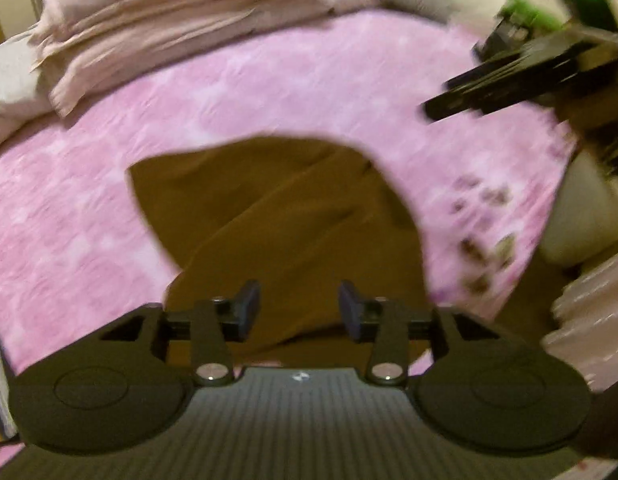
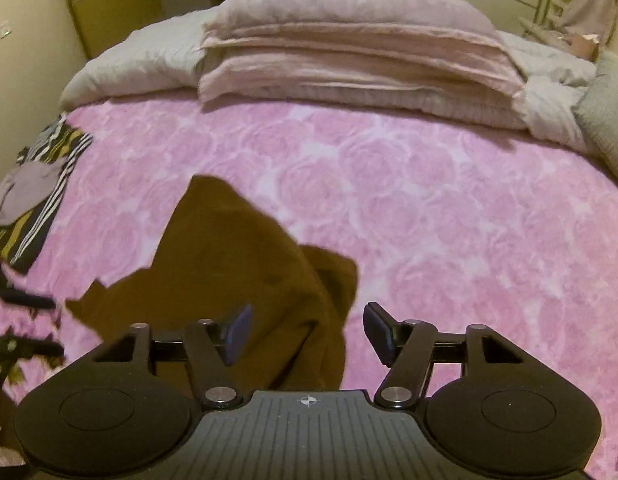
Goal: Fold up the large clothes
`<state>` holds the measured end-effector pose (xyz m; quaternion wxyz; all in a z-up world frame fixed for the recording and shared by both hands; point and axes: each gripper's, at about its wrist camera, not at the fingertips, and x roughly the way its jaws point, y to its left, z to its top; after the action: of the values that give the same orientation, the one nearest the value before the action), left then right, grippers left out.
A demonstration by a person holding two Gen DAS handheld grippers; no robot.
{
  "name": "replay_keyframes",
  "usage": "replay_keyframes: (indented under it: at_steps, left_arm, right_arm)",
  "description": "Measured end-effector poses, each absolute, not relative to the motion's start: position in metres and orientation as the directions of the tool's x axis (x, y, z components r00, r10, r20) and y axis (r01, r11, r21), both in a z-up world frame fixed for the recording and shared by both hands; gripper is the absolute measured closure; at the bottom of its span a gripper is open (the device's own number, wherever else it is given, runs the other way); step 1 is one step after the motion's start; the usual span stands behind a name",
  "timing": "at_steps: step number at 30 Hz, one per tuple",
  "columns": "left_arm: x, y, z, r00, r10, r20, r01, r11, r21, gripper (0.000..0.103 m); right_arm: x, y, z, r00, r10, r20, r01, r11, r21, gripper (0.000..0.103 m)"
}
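Observation:
A brown garment (image 1: 277, 208) lies in soft folds on the pink rose-patterned bedspread (image 1: 269, 80). My left gripper (image 1: 299, 300) hangs over its near part, open, with nothing pressed between the blue pads. In the right wrist view the same brown garment (image 2: 237, 264) spreads to the lower left, one pointed corner reaching toward the middle of the bed. My right gripper (image 2: 307, 320) is open above the garment's right edge, and its pads touch nothing. The right gripper (image 1: 509, 76) also shows blurred at the upper right of the left wrist view.
A stack of folded pale pink blankets (image 2: 357, 60) and a grey-white duvet (image 2: 141, 64) fill the head of the bed. A striped patterned cloth (image 2: 33, 200) lies at the bed's left edge. A pale rounded object (image 1: 581, 216) stands beside the bed.

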<state>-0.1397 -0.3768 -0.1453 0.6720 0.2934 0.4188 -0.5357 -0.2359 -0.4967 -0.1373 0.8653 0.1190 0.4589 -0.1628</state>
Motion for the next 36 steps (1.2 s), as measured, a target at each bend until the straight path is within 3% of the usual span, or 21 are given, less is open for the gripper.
replay_keyframes:
  at_steps: [3, 5, 9, 14, 16, 17, 18, 25, 31, 36]
  left_arm:
    - [-0.123, -0.355, -0.168, 0.127, -0.419, -0.899, 0.971, 0.239, 0.025, 0.049]
    - [-0.110, -0.336, -0.185, 0.164, -0.394, -0.904, 0.976, 0.199, 0.090, 0.037]
    - [-0.086, -0.318, -0.224, 0.179, -0.349, -0.920, 0.982, 0.112, 0.149, 0.036]
    - [-0.065, -0.304, -0.256, 0.184, -0.370, -0.911, 0.983, 0.077, 0.168, 0.034]
    - [-0.063, -0.306, -0.260, 0.170, -0.386, -0.907, 0.985, 0.049, 0.163, 0.034]
    - [-0.065, -0.308, -0.259, 0.162, -0.399, -0.902, 0.986, 0.030, 0.164, 0.034]
    - [-0.067, -0.309, -0.255, 0.156, -0.416, -0.896, 0.986, 0.005, 0.169, 0.034]
    - [-0.081, -0.352, -0.187, 0.113, -0.570, -0.814, 0.979, -0.074, 0.188, 0.023]
    - [-0.088, -0.404, -0.154, 0.062, -0.619, -0.783, 0.963, -0.170, 0.210, 0.023]
    - [-0.079, -0.416, -0.133, 0.104, -0.650, -0.753, 0.973, -0.090, 0.213, 0.023]
  right_arm:
    - [-0.241, -0.474, -0.153, 0.522, -0.125, -0.844, 0.338, 0.939, 0.070, 0.044]
    - [-0.241, -0.453, -0.168, 0.515, -0.094, -0.852, 0.288, 0.955, 0.069, 0.043]
    - [-0.224, -0.396, -0.212, 0.494, -0.066, -0.867, 0.109, 0.994, -0.014, 0.032]
    - [-0.202, -0.336, -0.278, 0.470, -0.088, -0.878, -0.060, 0.989, -0.132, 0.030]
    - [-0.197, -0.332, -0.292, 0.483, -0.135, -0.865, -0.042, 0.983, -0.177, 0.052]
    - [-0.193, -0.337, -0.293, 0.477, -0.140, -0.868, -0.014, 0.986, -0.167, 0.087]
    - [-0.191, -0.343, -0.290, 0.469, -0.144, -0.871, 0.017, 0.988, -0.154, 0.100]
    - [-0.185, -0.398, -0.205, 0.517, -0.152, -0.842, 0.133, 0.986, -0.097, 0.102]
    - [-0.170, -0.438, -0.157, 0.579, -0.195, -0.792, 0.185, 0.977, -0.106, 0.102]
    - [-0.183, -0.503, -0.117, 0.607, -0.317, -0.729, 0.402, 0.913, -0.062, 0.102]
